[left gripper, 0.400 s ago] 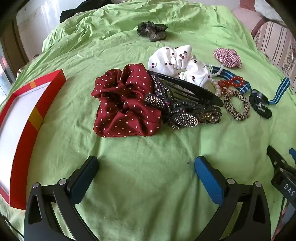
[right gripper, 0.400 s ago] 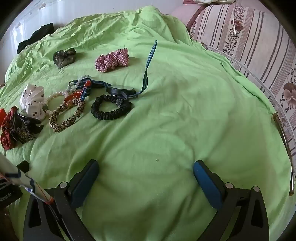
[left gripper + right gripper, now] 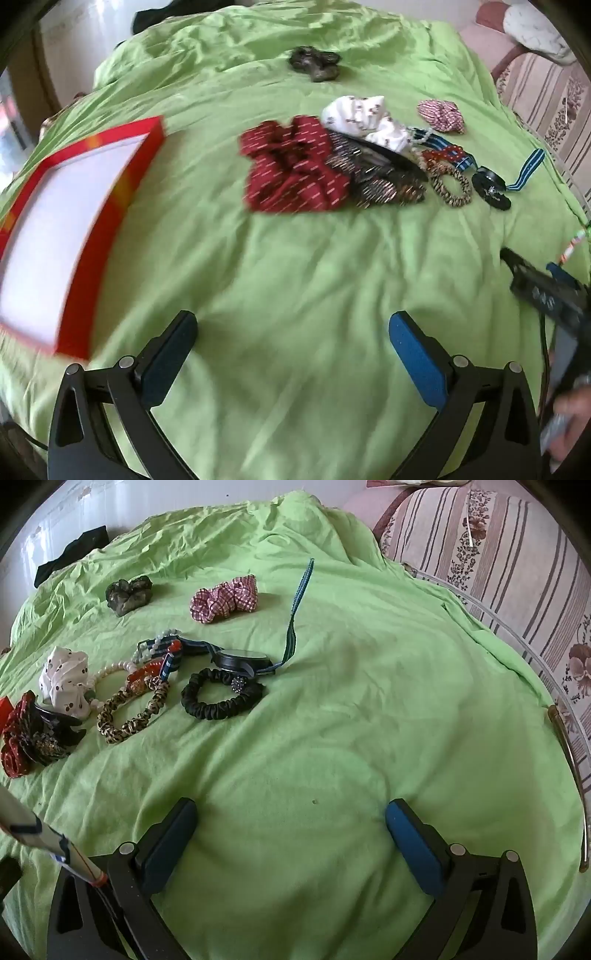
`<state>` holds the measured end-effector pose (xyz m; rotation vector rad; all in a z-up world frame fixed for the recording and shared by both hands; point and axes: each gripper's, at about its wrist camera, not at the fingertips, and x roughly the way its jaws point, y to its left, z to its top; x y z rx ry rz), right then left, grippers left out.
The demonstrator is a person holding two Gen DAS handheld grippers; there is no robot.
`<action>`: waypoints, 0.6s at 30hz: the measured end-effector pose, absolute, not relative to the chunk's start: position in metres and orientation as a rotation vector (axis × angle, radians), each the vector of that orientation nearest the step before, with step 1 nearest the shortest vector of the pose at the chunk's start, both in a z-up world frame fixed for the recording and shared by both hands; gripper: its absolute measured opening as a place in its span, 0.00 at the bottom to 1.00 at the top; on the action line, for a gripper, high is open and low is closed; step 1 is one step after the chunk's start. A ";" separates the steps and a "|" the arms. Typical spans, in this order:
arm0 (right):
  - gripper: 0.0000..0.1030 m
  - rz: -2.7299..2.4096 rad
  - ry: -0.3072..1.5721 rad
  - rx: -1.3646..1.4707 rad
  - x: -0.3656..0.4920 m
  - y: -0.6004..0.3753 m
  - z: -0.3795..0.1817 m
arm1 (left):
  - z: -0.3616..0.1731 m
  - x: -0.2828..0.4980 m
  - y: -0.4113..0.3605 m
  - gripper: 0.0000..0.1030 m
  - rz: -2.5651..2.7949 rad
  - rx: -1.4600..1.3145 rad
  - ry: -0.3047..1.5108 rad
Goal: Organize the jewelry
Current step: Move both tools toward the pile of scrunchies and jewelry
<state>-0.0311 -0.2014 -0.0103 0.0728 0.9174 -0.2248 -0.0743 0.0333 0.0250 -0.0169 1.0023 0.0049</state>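
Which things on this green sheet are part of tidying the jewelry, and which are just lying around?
For the job: red box, dark red scrunchie, white scrunchie, leopard hair tie, black hair tie, checked scrunchie, olive scrunchie, watch, beaded bracelets.

Lying about: green sheet, striped sofa, dark cloth.

Clearly a home, likely a living room: rumpled green sheet (image 3: 332, 701) spread as work surface, floral striped sofa (image 3: 517, 572) just beside it (pillow on top), scrunchies (image 3: 223, 597) scattered about.
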 end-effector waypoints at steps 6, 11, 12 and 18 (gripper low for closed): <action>1.00 -0.234 0.936 0.049 -0.033 -0.199 -0.006 | 0.029 -0.098 0.057 1.00 0.009 -0.077 1.034; 0.96 -0.228 0.886 0.035 -0.071 -0.188 0.012 | 0.034 -0.119 0.068 1.00 0.043 -0.057 1.030; 0.96 -0.227 0.873 0.031 -0.079 -0.185 0.016 | 0.036 -0.124 0.070 1.00 0.059 -0.052 1.017; 0.96 -0.239 0.729 0.013 -0.125 -0.176 0.046 | 0.071 -0.145 0.076 1.00 0.093 -0.039 0.886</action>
